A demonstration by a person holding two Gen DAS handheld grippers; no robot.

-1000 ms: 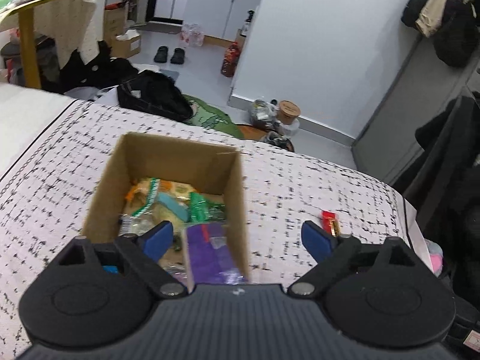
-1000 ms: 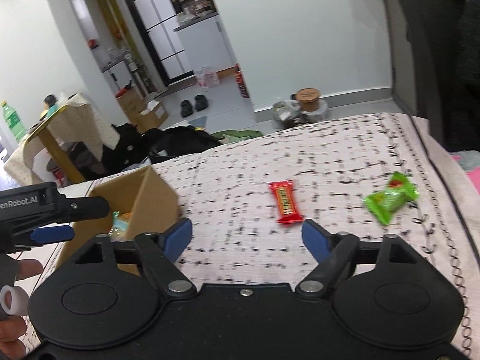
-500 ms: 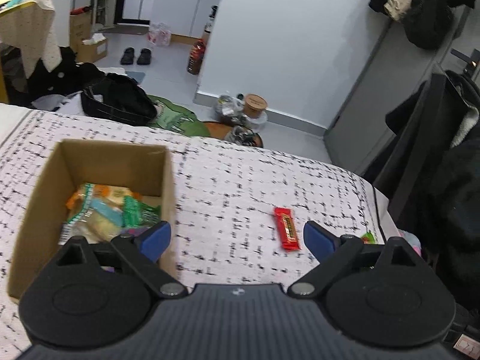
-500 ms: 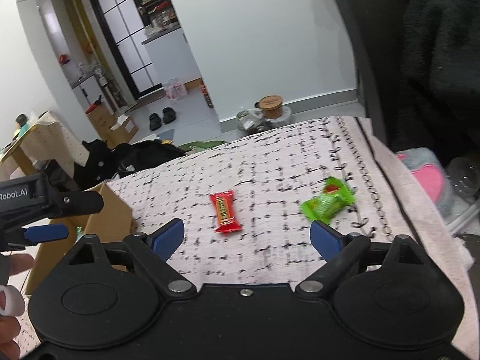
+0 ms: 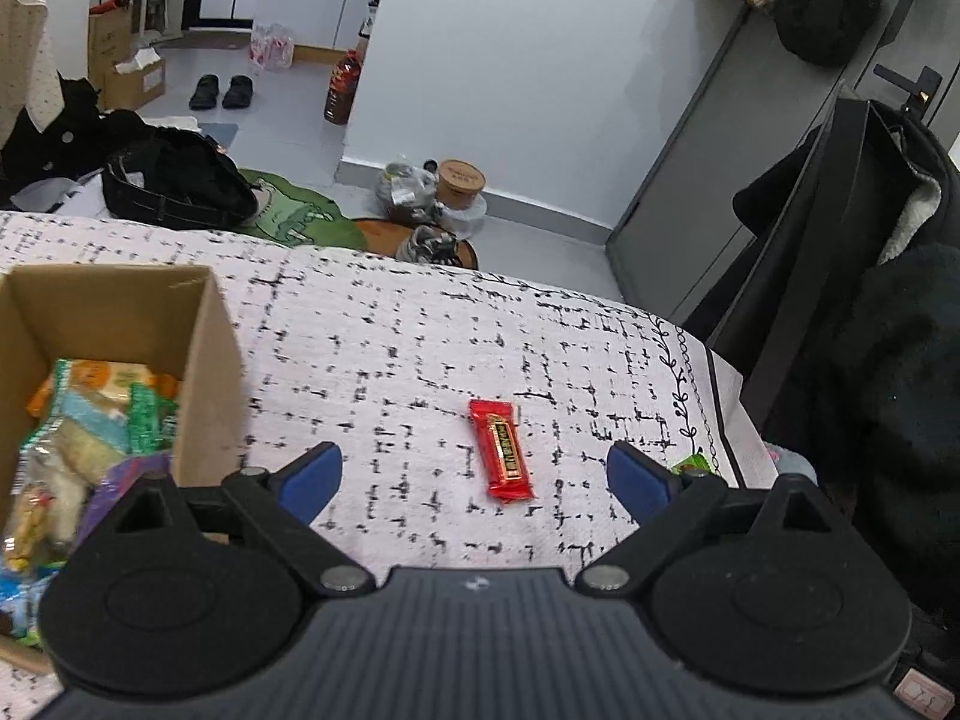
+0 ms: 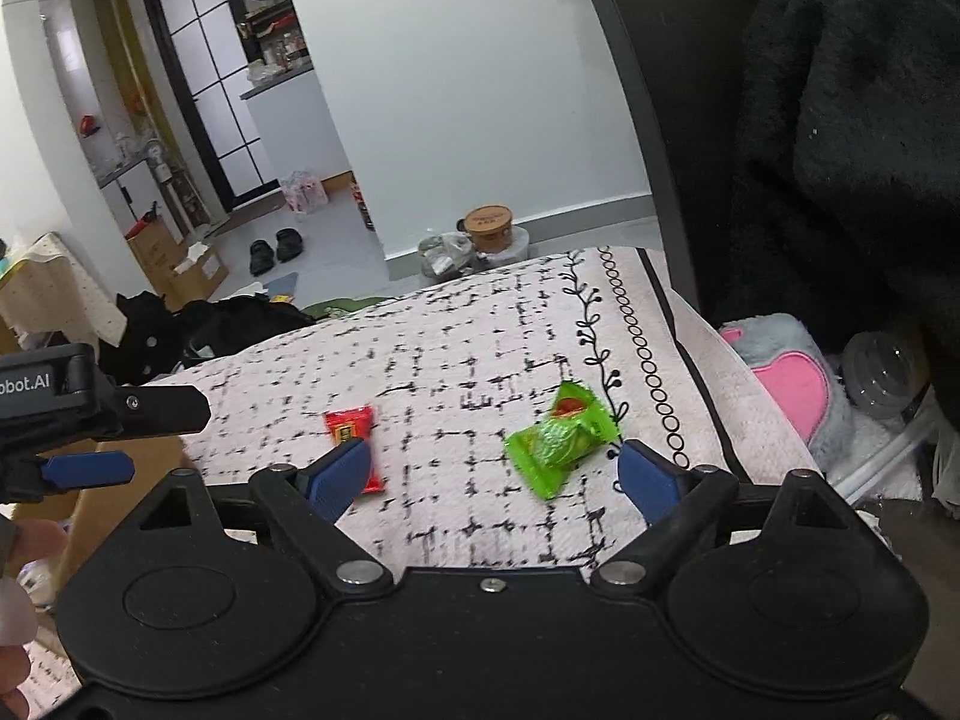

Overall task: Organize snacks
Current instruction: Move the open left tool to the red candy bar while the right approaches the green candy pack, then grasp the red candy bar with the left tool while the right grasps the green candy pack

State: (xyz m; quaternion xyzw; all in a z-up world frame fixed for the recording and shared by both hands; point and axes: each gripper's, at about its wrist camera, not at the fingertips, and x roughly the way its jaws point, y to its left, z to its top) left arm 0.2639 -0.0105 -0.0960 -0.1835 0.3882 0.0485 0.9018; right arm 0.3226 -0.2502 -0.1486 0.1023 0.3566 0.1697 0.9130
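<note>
A red snack bar (image 5: 501, 449) lies on the patterned cloth, between the fingers of my open, empty left gripper (image 5: 474, 477). A cardboard box (image 5: 204, 372) holding several snack packets stands at the left. In the right wrist view the red bar (image 6: 354, 432) lies partly behind my left fingertip, and a green snack packet (image 6: 561, 437) lies between the fingers of my open, empty right gripper (image 6: 495, 474). The left gripper (image 6: 90, 438) also shows at the left edge there.
The cloth-covered table (image 5: 420, 348) ends close to the right of the snacks. Dark coats (image 6: 840, 120) hang at the right, with a grey and pink plush item (image 6: 786, 378) below. The floor behind holds bags, shoes and jars.
Both grippers have swung right. The left one moved from over the box to over the red bar. The right one now frames the green packet.
</note>
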